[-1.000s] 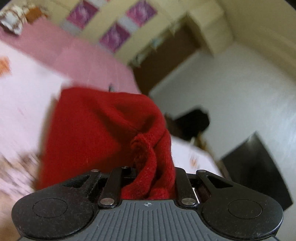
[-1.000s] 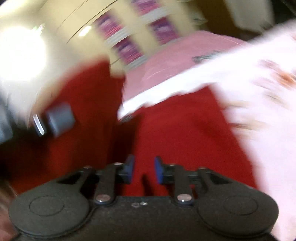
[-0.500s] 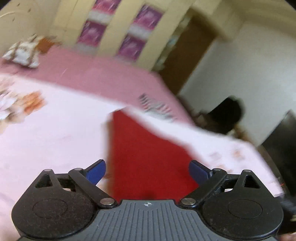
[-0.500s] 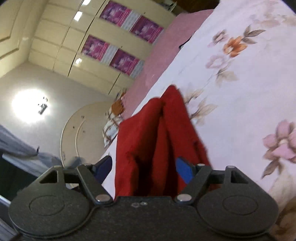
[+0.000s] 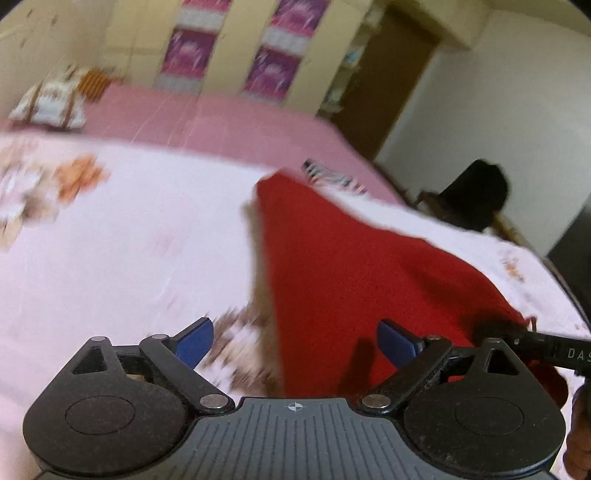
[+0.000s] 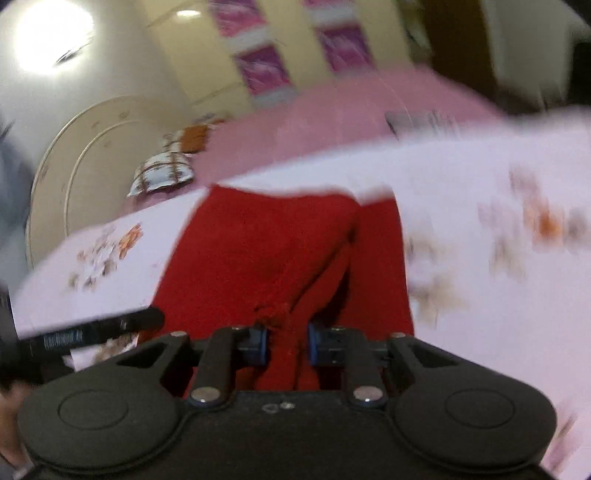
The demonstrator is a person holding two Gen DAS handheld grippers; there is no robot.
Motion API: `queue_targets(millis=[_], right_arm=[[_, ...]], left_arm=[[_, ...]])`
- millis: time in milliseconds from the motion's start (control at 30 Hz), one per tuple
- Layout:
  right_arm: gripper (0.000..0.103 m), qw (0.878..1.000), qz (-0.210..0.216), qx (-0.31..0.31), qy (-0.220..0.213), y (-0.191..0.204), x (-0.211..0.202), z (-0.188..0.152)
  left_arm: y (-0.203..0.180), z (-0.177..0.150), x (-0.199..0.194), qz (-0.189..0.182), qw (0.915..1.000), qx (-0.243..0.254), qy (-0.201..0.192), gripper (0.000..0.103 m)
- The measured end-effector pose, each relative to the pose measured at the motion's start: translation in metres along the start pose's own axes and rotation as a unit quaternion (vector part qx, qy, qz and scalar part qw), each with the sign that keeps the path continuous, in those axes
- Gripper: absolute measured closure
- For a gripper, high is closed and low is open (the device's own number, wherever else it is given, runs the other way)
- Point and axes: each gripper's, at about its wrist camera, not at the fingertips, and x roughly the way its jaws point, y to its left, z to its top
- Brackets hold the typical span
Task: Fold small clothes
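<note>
Left wrist view first: left gripper [image 5: 295, 345] spread wide, blue pads [image 5: 194, 342] far apart, nothing pinched between them. Hovering just above the near edge of a red knit garment [image 5: 354, 266] spread out on the floral bedsheet [image 5: 129, 236], with the cloth running away toward the pink blanket [image 5: 207, 118] farther up the bed. Off at the right edge, part of the right gripper [image 5: 517, 334] poking in right at the garment's corner, dark and partly cropped. Patterned pillow [image 5: 48, 103] up at the head end, purple-panelled wardrobe doors [image 5: 273, 74] behind, brown door [image 5: 391, 92] to the right, all pretty motion-blurred. Right wrist view next: right gripper [image 6: 286, 345] nearly closed, pinching a bunched fold of the same red knit garment [image 6: 280, 251] between its blue pads [image 6: 255, 343], a little knot of fabric sticking up just ahead of the tips. Rest of the cloth lying across the floral bedsheet [image 6: 480, 295], with a crease running up from the grip. Black tip of the left gripper [image 6: 96, 330] visible at lower left just beside the garment's edge. Bright ceiling light [image 6: 51, 33] top left, same pillow [image 6: 162, 173] and pink blanket [image 6: 351, 122] beyond.
</note>
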Motion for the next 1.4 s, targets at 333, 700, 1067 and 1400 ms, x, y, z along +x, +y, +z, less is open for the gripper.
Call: queue_targets(millis=[333, 700, 1067, 1400], right_arm=[[0.081, 0.994, 0.043, 0.098, 0.004, -0.077, 0.013, -0.034], [0.053, 0.998, -0.033, 0.043, -0.017, -0.06, 0.026, 0.018], [0.094, 0.992, 0.04, 0.113, -0.031, -0.093, 0.057, 0.052], [0.072, 0.993, -0.103, -0.034, -0.048, -0.069, 0.064, 0.036]], left_arm=[[-0.027, -0.005, 0.03, 0.016, 0.9967, 0.059, 0.052, 0.008], [-0.028, -0.002, 0.031, 0.019, 0.9969, 0.06, 0.049, 0.008], [-0.023, 0.0, 0.029, 0.014, 0.9982, 0.045, 0.036, 0.008], [-0.043, 0.002, 0.04, 0.051, 0.9937, 0.088, 0.047, 0.002]])
